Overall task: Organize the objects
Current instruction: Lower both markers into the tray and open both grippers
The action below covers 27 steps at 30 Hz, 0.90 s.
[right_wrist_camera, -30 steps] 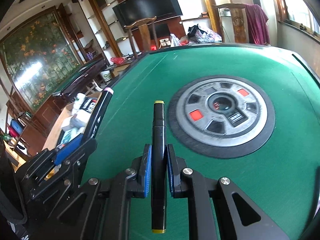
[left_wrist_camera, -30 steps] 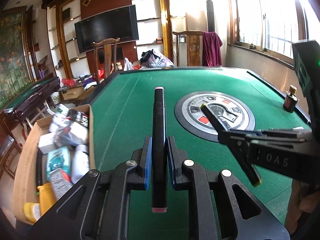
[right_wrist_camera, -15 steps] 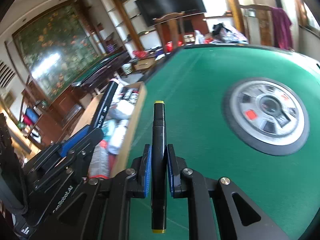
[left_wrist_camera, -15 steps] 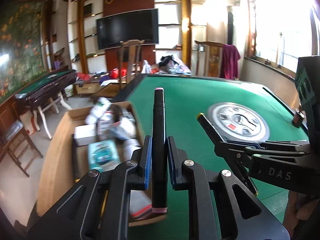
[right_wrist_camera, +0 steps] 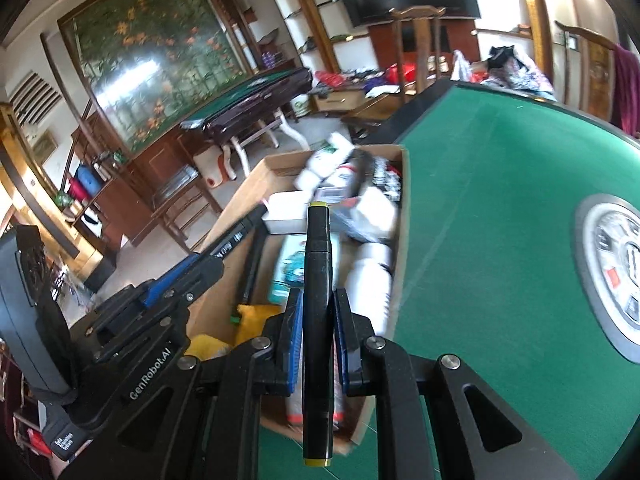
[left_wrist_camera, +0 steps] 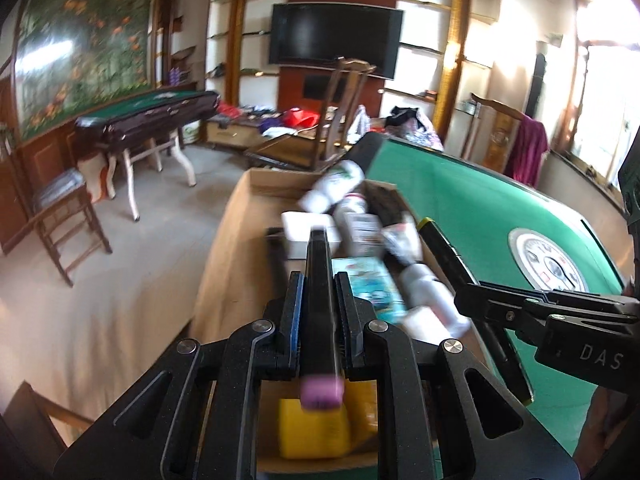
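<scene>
My left gripper (left_wrist_camera: 318, 280) is shut on a black marker with pink end caps (left_wrist_camera: 319, 304), held lengthwise over the open cardboard box (left_wrist_camera: 224, 248). To its right in the same view, my right gripper (left_wrist_camera: 476, 296) is shut on a black marker with yellow end caps (left_wrist_camera: 440, 240). In the right wrist view that yellow-capped marker (right_wrist_camera: 317, 300) stands between the blue pads of the right gripper (right_wrist_camera: 317, 300), above the box (right_wrist_camera: 240, 196). The left gripper (right_wrist_camera: 188, 276) with the pink-capped marker (right_wrist_camera: 240, 232) is at its left, also over the box.
The box holds white bottles (left_wrist_camera: 332, 184), a white carton (left_wrist_camera: 308, 232), a teal packet (left_wrist_camera: 368, 284) and yellow items (left_wrist_camera: 312, 428). It stands against the green felt table (right_wrist_camera: 500, 200) with a round centre panel (right_wrist_camera: 616, 272). Chairs and a second green table (left_wrist_camera: 148, 108) stand on the floor beyond.
Both grippers have swung left from over the green table to above the cardboard box, each keeping its marker. The box now fills the middle of both views.
</scene>
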### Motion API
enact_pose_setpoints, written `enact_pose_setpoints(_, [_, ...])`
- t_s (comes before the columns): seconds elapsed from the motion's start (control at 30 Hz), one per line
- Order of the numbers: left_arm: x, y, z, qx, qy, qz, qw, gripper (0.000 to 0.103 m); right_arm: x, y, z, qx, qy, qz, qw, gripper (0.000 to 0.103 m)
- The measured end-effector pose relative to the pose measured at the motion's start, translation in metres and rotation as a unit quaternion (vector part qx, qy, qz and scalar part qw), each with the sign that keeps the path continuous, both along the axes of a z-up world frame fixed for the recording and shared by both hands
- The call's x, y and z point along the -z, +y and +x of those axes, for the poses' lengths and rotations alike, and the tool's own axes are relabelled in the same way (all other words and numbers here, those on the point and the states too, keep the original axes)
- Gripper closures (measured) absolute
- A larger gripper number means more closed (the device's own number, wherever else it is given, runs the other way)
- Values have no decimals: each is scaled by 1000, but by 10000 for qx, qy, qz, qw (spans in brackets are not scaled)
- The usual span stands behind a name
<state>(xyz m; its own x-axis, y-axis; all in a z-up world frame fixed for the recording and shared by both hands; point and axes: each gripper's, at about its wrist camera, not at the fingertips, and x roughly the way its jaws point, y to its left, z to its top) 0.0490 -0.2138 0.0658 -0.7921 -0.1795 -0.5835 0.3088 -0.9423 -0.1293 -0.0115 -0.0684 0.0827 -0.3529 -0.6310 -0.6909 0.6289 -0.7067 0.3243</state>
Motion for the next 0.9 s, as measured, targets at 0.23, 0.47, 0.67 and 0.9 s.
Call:
enact_pose_setpoints(0.23, [13, -25, -2, -136, -112, 246, 9995, 88, 10, -47, -5, -242, -55, 164, 9996, 90])
enact_pose_setpoints(0.47, [24, -38, -7, -157, -230, 331, 9991, 88, 26, -70, -13, -326, -151, 345, 9988, 90])
enact_pose_setpoints(0.67, [28, -40, -10, -117, -286, 394, 9987, 88, 40, -77, -25, -293, -285, 412, 9983, 90])
enact_pose_setpoints(0.9, [29, -43, -11, -196, -337, 377, 9985, 88, 46, -86, -28, -296, -357, 462, 9979, 90])
